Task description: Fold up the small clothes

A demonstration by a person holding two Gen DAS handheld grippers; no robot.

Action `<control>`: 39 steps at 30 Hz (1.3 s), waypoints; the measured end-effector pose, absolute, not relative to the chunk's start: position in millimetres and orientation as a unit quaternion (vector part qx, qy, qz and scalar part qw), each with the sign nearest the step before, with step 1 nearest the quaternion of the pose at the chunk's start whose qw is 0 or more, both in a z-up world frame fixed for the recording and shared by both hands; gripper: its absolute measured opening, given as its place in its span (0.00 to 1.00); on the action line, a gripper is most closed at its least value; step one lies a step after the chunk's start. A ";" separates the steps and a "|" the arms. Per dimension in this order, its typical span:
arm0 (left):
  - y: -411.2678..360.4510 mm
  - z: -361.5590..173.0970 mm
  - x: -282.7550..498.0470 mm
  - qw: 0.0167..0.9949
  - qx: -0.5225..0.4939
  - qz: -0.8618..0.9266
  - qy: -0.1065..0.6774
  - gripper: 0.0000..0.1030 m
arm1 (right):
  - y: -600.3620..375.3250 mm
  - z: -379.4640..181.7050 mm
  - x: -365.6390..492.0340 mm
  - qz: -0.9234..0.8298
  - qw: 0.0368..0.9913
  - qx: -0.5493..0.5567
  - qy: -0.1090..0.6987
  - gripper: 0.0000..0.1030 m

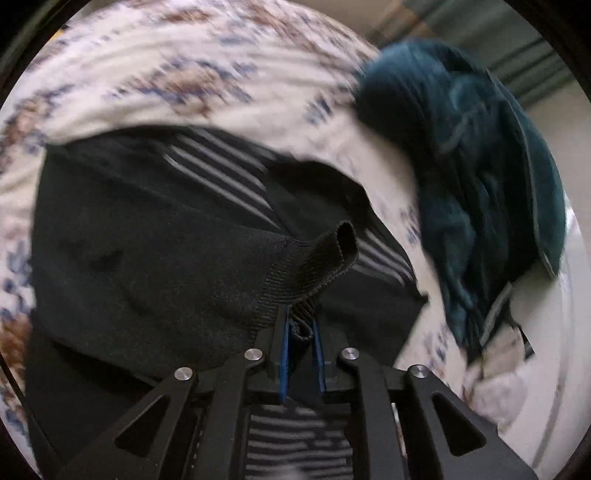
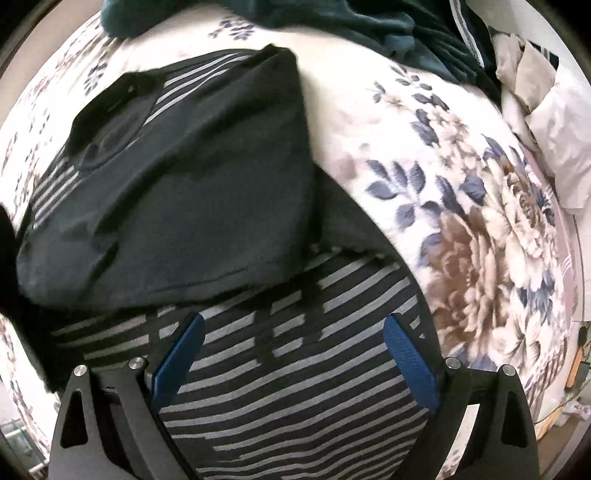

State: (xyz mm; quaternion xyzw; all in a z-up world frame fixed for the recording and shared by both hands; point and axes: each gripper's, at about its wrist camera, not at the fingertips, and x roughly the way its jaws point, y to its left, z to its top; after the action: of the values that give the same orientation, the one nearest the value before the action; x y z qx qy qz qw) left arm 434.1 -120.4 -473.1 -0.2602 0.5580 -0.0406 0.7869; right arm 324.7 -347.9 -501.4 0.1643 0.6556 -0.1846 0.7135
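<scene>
A black top with grey stripes (image 1: 147, 240) lies on a floral bedspread (image 1: 166, 55). My left gripper (image 1: 300, 325) is shut on its ribbed cuff (image 1: 321, 262), which stands up from the blue pads with the sleeve trailing left over the body. In the right wrist view the same top (image 2: 192, 192) has a plain black panel folded over its striped part (image 2: 295, 387). My right gripper (image 2: 295, 321) hangs open right above the stripes. Nothing sits between its blue pads (image 2: 410, 362).
A crumpled teal garment (image 1: 480, 166) lies to the right of the top, and it shows along the upper edge (image 2: 369, 22) in the right wrist view. Pale bedding or pillows (image 2: 554, 129) are bunched at the far right. The bedspread (image 2: 461, 221) stretches right of the top.
</scene>
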 end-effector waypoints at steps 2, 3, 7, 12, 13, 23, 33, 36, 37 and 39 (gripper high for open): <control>-122.2 -473.3 432.0 0.784 -0.232 -0.049 0.574 0.28 | -359.3 -499.8 327.7 -0.172 0.713 0.189 0.653 0.96; -118.5 -470.6 429.4 0.786 -0.222 -0.050 0.575 0.38 | -360.4 -498.4 328.4 -0.166 0.715 0.198 0.650 0.96; -61.7 -450.5 401.1 0.821 -0.165 0.005 0.547 0.87 | -360.8 -494.3 344.3 -0.107 0.724 0.236 0.639 0.96; 42.5 -442.5 363.1 0.833 -0.120 0.146 0.519 0.87 | -331.9 -500.8 381.6 -0.021 0.725 0.267 0.635 0.96; 62.6 -445.7 355.8 0.824 -0.127 0.171 0.525 0.87 | -329.1 -507.3 392.7 -0.005 0.722 0.273 0.635 0.96; 133.7 -480.6 307.0 0.769 -0.145 0.290 0.551 0.87 | -252.9 -552.4 445.6 0.001 0.729 0.182 0.659 0.35; 87.1 -477.4 377.7 0.807 -0.116 0.205 0.542 0.87 | -284.1 -485.2 443.2 -0.077 0.802 0.111 0.582 0.04; 64.2 -487.5 406.5 0.812 -0.082 0.175 0.551 0.87 | -328.4 -473.3 448.1 -0.118 0.809 0.102 0.567 0.04; 59.3 -490.7 414.5 0.813 -0.073 0.167 0.554 0.87 | -338.1 -473.8 449.5 -0.123 0.806 0.101 0.570 0.04; 45.8 -499.5 437.2 0.816 -0.049 0.147 0.557 0.87 | -360.7 -482.8 455.7 -0.140 0.796 0.103 0.579 0.04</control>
State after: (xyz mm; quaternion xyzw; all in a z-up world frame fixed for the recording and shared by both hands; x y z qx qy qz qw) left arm 437.2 45.8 -499.5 -0.0487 0.5570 0.1472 0.8159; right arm 455.7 -360.7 -482.8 0.1032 0.5792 -0.1397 0.7964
